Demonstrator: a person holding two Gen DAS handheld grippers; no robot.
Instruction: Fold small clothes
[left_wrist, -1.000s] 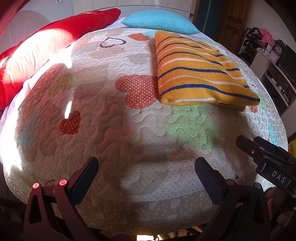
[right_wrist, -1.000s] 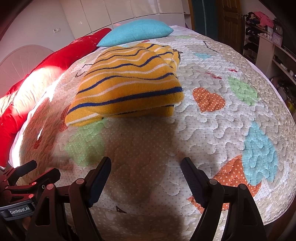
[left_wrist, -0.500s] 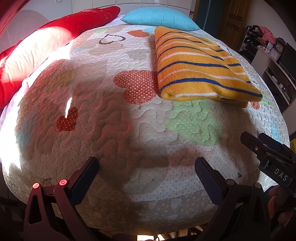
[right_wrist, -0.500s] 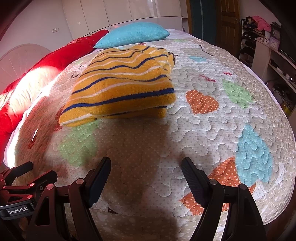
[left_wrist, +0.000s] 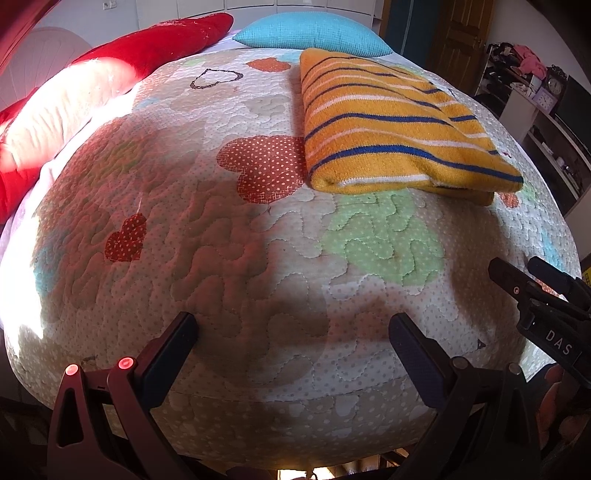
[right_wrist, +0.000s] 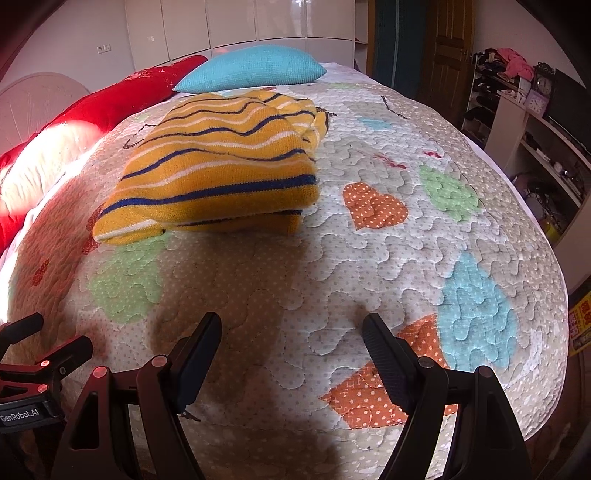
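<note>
An orange garment with blue and white stripes (left_wrist: 391, 125) lies folded into a flat rectangle on the quilted bed; it also shows in the right wrist view (right_wrist: 221, 166). My left gripper (left_wrist: 291, 332) is open and empty above the near edge of the bed, well short of the garment. My right gripper (right_wrist: 291, 332) is open and empty, also near the bed's front edge, apart from the garment. Each gripper shows at the edge of the other's view: the right one (left_wrist: 539, 295), the left one (right_wrist: 37, 354).
The quilt (left_wrist: 258, 258) has heart patches. A red bolster (left_wrist: 110, 74) runs along the left side and a turquoise pillow (right_wrist: 251, 68) lies at the head. Shelves with clutter (right_wrist: 535, 122) and a wooden door (right_wrist: 447, 48) stand on the right.
Both grippers have drawn back and lifted slightly from the bed, so the folded garment sits a little farther away. Both stay open. The garment has not moved.
</note>
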